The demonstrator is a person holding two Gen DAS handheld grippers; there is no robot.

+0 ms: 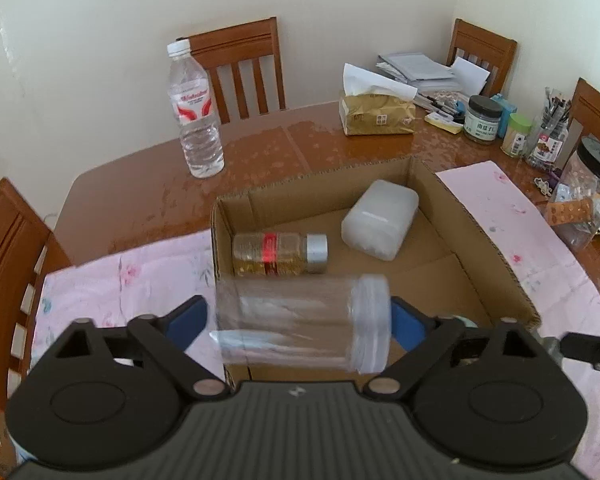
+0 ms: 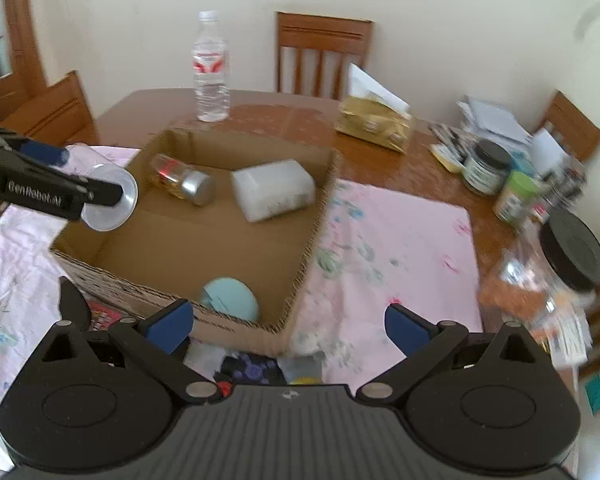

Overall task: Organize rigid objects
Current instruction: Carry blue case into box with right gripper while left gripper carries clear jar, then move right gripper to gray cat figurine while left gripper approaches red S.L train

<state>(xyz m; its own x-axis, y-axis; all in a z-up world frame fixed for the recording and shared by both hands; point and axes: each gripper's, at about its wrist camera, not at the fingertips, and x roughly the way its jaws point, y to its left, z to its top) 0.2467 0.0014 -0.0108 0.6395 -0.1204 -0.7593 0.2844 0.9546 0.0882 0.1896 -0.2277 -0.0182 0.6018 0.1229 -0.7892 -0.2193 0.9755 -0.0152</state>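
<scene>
My left gripper (image 1: 300, 320) is shut on a clear plastic jar (image 1: 300, 324) with a clear lid, held sideways over the near edge of an open cardboard box (image 1: 480, 240). The jar (image 2: 108, 196) and left gripper (image 2: 80, 184) also show in the right wrist view, at the box's (image 2: 316, 232) left side. In the box lie a glass bottle with a silver cap (image 1: 280, 254), a white frosted container (image 1: 380, 220) and a light blue round lid (image 2: 232, 300). My right gripper (image 2: 290, 326) is open and empty at the box's near corner.
A water bottle (image 1: 196, 112), a gold tissue pack (image 1: 376, 114), jars (image 1: 482, 120), a big black-lidded jar (image 2: 552, 276) and papers (image 1: 420, 68) stand on the brown table (image 1: 140, 200). A pink cloth (image 2: 400, 248) lies under the box. Wooden chairs (image 1: 240, 68) surround the table.
</scene>
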